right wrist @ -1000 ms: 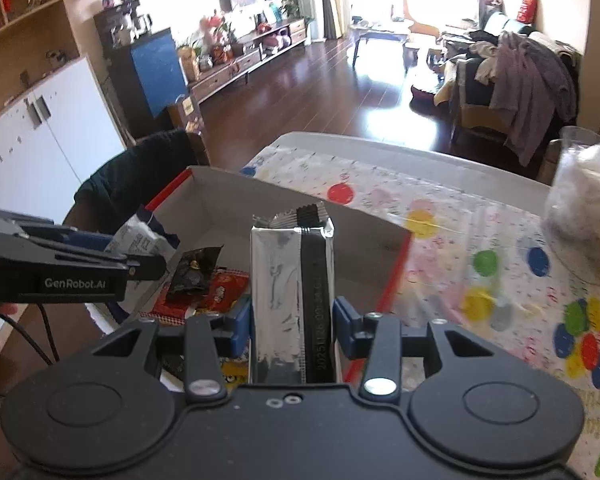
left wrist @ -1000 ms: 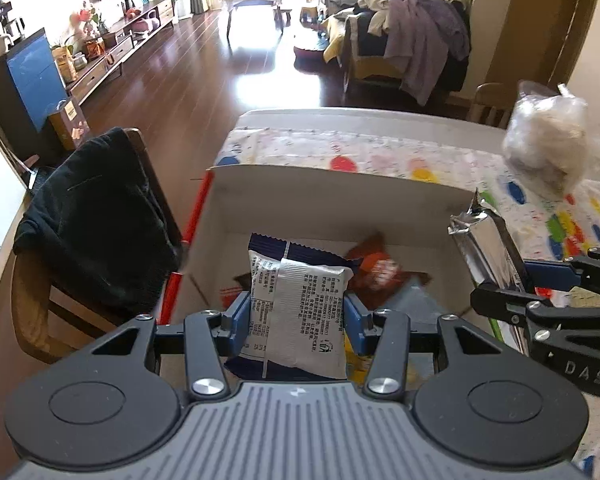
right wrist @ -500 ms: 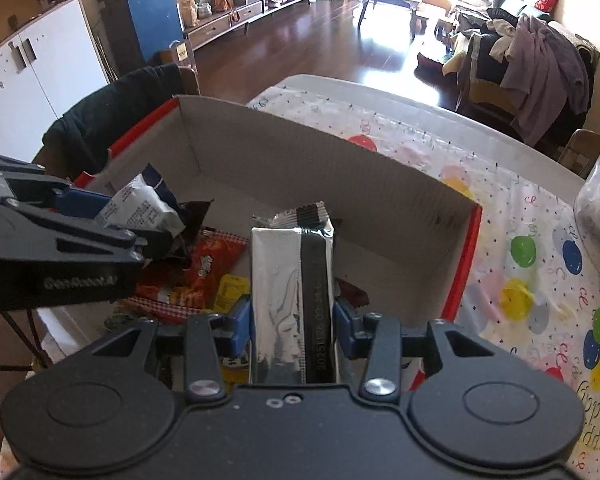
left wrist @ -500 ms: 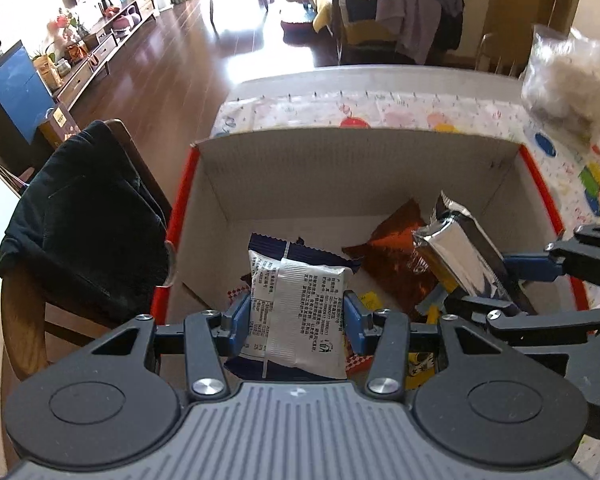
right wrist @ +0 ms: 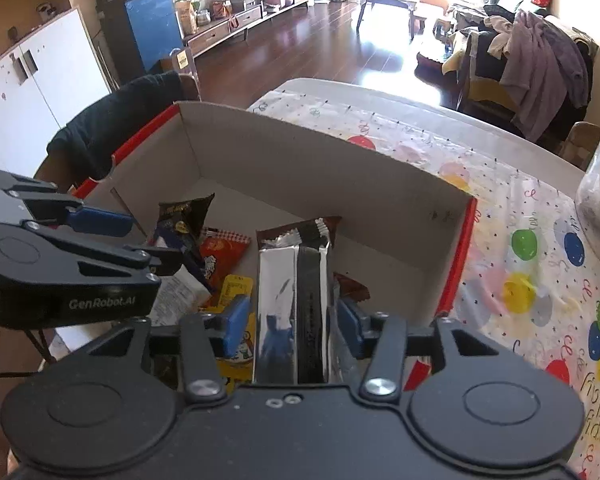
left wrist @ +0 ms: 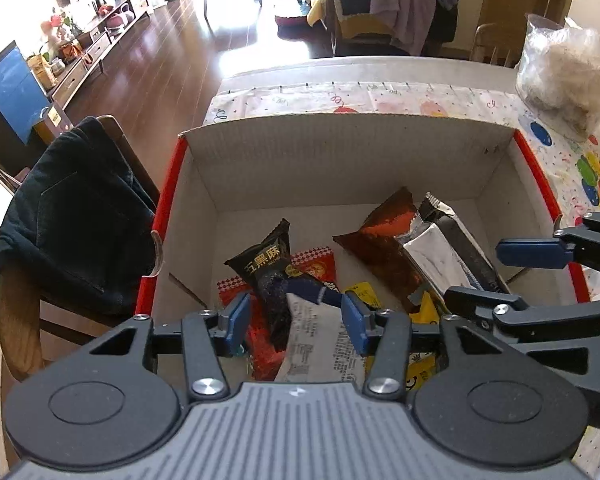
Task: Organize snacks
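Note:
A cardboard box with red outer sides stands on the table and holds several snack packets. My left gripper hangs low inside it, jaws opening. The white printed packet leans between them, clear of the left pad, on a black packet and a red one. My right gripper is opening too. The silver packet with a black stripe stands between its pads, loose, its far end resting on a brown-orange packet. In each view the other gripper shows: right gripper, left gripper.
The box sits on a balloon-print tablecloth. A clear bag of pale stuff stands at the back right of the table. Left of the box is a wooden chair with a dark garment over it.
Both grippers have sunk into the box. The left jaws have parted and the white packet has dropped lower between them. The right jaws have widened around the silver packet.

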A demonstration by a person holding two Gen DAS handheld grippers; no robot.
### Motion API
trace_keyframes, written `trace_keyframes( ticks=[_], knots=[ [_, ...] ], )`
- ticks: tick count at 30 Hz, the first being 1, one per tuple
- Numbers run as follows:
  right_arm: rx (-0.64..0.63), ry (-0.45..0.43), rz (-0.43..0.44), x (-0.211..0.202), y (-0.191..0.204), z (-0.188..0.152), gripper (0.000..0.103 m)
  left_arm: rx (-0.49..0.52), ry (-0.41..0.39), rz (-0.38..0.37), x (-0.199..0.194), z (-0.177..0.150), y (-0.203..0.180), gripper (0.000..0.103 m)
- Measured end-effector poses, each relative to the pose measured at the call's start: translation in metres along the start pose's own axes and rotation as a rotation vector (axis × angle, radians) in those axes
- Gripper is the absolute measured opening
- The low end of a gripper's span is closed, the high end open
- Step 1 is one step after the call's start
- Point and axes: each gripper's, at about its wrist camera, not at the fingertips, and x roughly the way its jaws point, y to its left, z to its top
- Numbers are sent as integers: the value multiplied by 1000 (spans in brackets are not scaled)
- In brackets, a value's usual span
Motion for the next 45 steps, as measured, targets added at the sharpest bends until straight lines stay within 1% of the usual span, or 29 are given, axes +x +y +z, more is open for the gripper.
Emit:
trace_keyframes(
  ticks=[2, 6, 9, 10, 12, 15, 16, 17, 19, 22, 25, 28, 30, 34, 37, 45],
  knots=[
    [6, -12, 6, -6, -1, 0, 51, -5, -10, -4, -5, -1, 0, 56],
    [7, -42, 15, -22, -4, 0, 54, -6, -42, -12, -19, -4, 0, 59],
    [15, -76, 26, -38, -5, -2, 64, -12, -70, -21, -31, -7, 0, 65],
    [20, -86, 28, -41, -4, -1, 65, -14, -83, -24, -36, -8, 0, 67],
    [28, -102, 41, -51, -6, -3, 66, -13, -105, -26, -45, -9, -2, 69],
    [34, -127, 53, -64, -7, -6, 75, -14, -136, -33, -58, -11, -2, 71],
    [35, -142, 54, -69, -7, -7, 78, -19, -147, -39, -63, -12, -2, 75],
    [37, -155, 57, -74, -7, -8, 80, -24, -155, -44, -67, -12, -2, 76],
    [38, -180, 66, -84, -7, -10, 85, -31, -176, -54, -76, -14, -2, 76],
    [23, -227, 69, -101, -7, -13, 97, -37, -200, -48, -87, -18, -2, 76],
    [16, -271, 68, -115, -6, -16, 102, -43, -216, -62, -97, -21, -2, 77],
    [18, -292, 69, -125, -6, -20, 103, -45, -234, -73, -106, -26, -3, 85],
    [27, -300, 70, -130, -8, -22, 103, -54, -250, -77, -111, -29, -3, 85],
    [46, -325, 71, -138, -12, -28, 103, -73, -270, -95, -120, -34, -4, 92],
    [60, -337, 69, -143, -16, -33, 103, -80, -287, -129, -126, -39, -4, 101],
    [87, -349, 75, -149, -20, -46, 103, -88, -291, -114, -135, -49, -13, 102]
  ],
)
